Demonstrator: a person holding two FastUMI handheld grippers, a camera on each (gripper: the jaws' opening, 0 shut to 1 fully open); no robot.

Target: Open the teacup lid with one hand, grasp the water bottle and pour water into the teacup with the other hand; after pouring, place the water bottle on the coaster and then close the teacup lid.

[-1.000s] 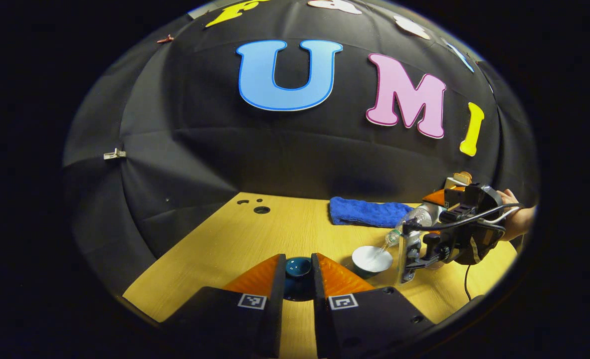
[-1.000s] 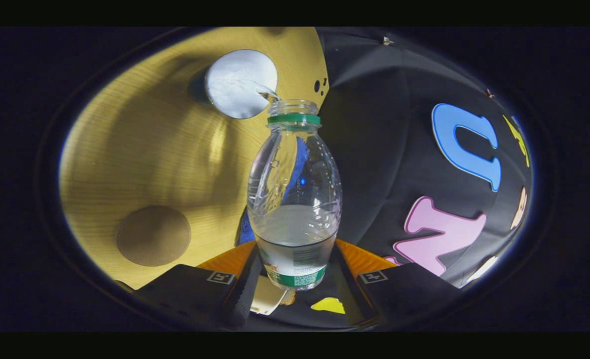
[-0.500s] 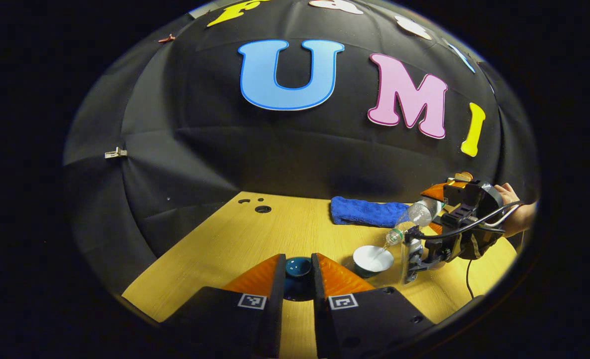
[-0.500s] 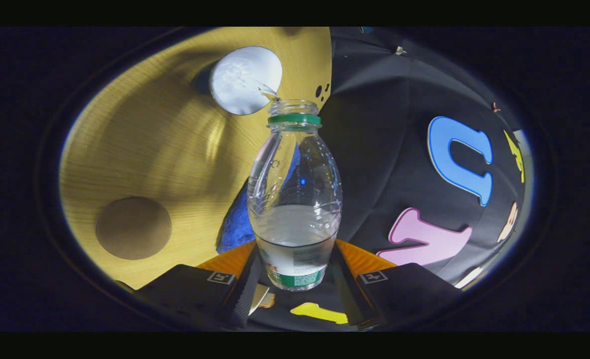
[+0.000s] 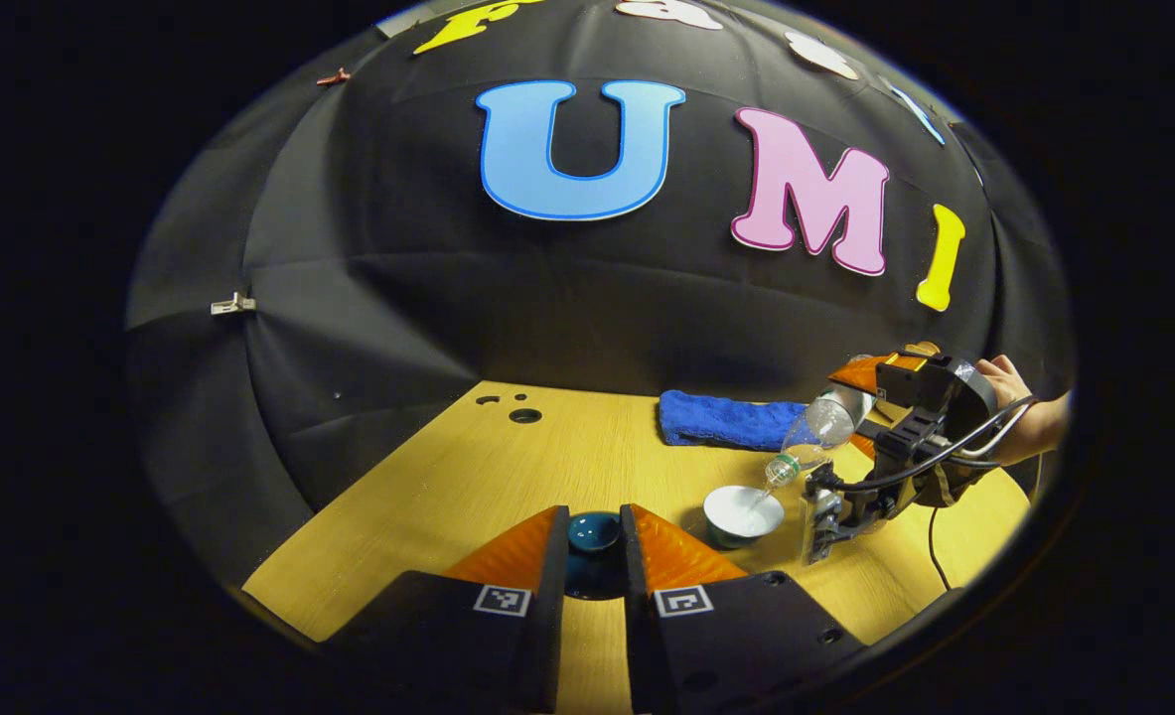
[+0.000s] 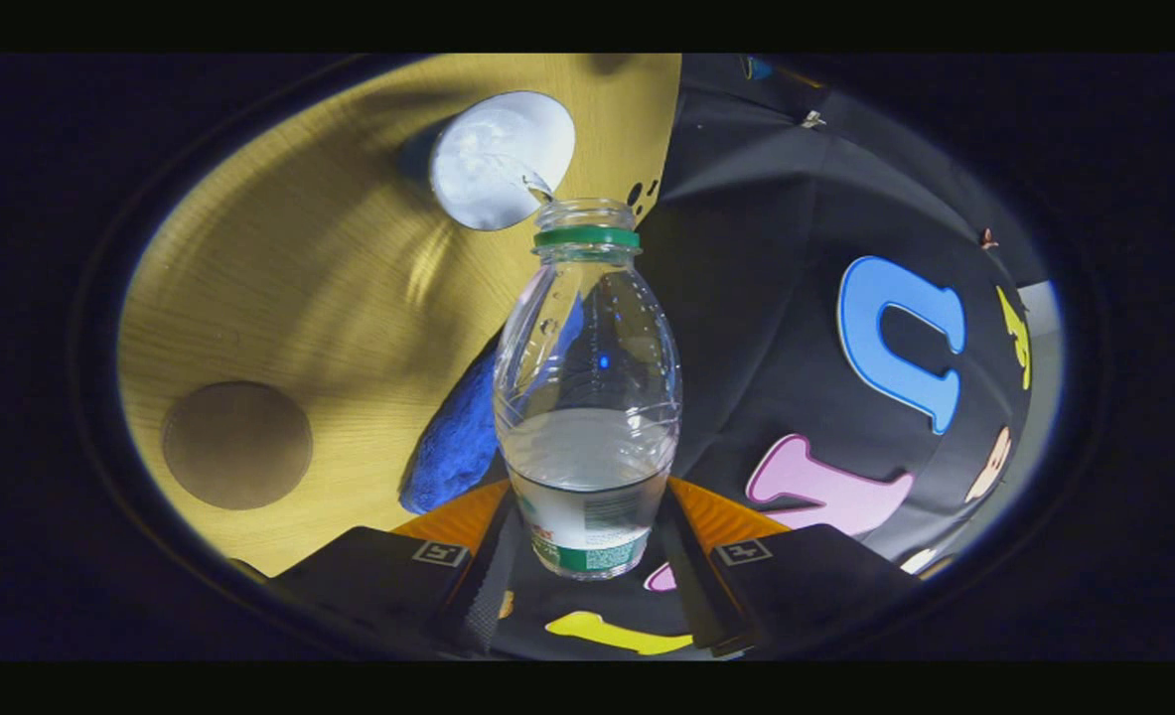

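My left gripper (image 5: 594, 556) is shut on the dark teal teacup lid (image 5: 593, 533), held low over the wooden table (image 5: 508, 477). To its right stands the open teacup (image 5: 743, 512), white inside. In the right gripper view my right gripper (image 6: 587, 541) is shut on the clear water bottle (image 6: 587, 397), which is tilted with its uncapped mouth over the teacup (image 6: 501, 159); a thin stream of water runs into it. That bottle (image 5: 815, 432) and the right gripper (image 5: 850, 402) also show at the right of the left gripper view. The round brown coaster (image 6: 237, 445) lies on the table.
A folded blue towel (image 5: 731, 422) lies at the back of the table near the cloth wall; it also shows behind the bottle as the towel (image 6: 458, 437). Small holes (image 5: 524, 415) mark the table's far left part. A hand (image 5: 1014, 412) holds the right gripper.
The right gripper with the bottle has risen and tilted a little further; water keeps running into the teacup. The left gripper and lid have stayed in place.
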